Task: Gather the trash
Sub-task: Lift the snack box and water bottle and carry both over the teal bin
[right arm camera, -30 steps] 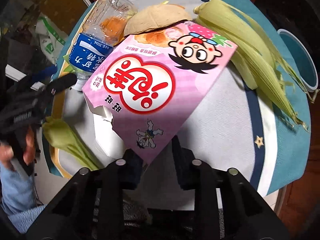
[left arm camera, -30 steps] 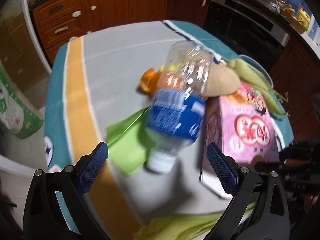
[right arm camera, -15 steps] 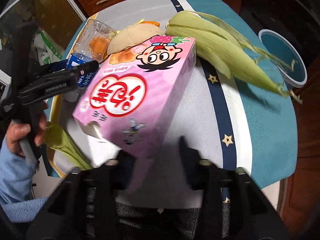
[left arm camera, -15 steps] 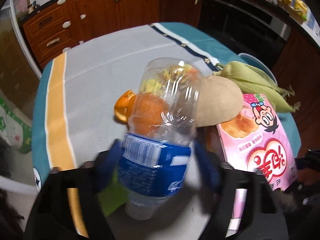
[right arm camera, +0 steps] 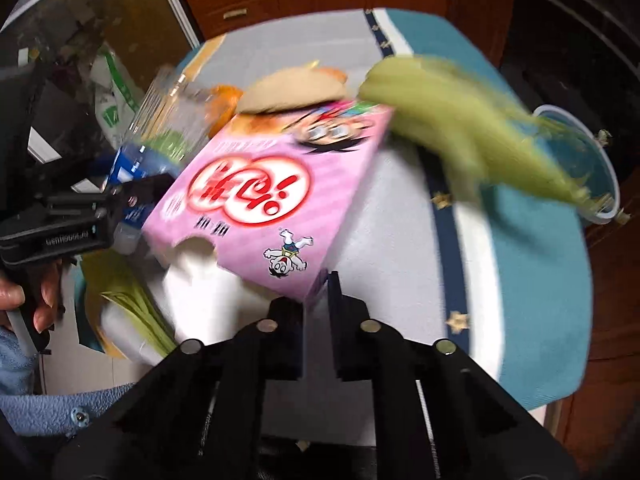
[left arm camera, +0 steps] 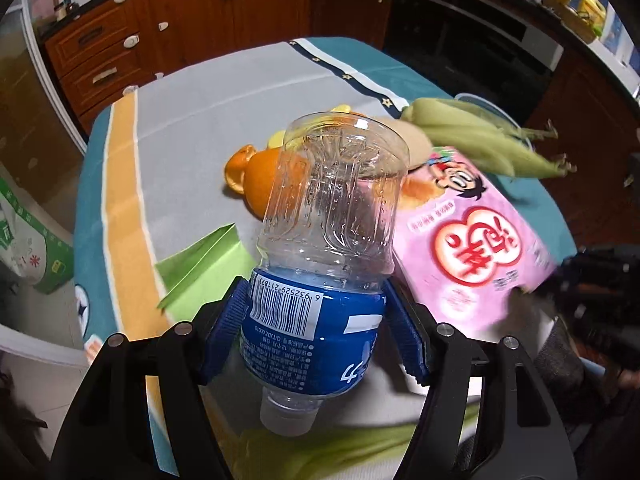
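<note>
A clear plastic bottle [left arm camera: 332, 216] with a blue label points cap-down toward the camera, and my left gripper [left arm camera: 316, 298] is shut on its labelled part. It hangs above the cloth-covered table [left arm camera: 208, 112]. The bottle [right arm camera: 168, 136] also shows blurred at the left of the right wrist view. A pink snack box [right arm camera: 272, 196] with a cartoon face lies tilted, its near corner pinched in my right gripper [right arm camera: 314, 296], which is shut on it. The same pink box [left arm camera: 468, 248] sits just right of the bottle.
Green corn husks [right arm camera: 460, 128] lie behind the box, next to a blue-rimmed tub [right arm camera: 580, 168] at the table's right edge. Orange peel [left arm camera: 256, 172], a tan round piece [right arm camera: 292, 88] and green paper [left arm camera: 204, 264] lie nearby. More husk [left arm camera: 320, 456] lies at the front edge.
My left gripper closed around the bottle, which now stands more upright between its pads. My right gripper opened, then shut on the box's corner, and the box has tilted.
</note>
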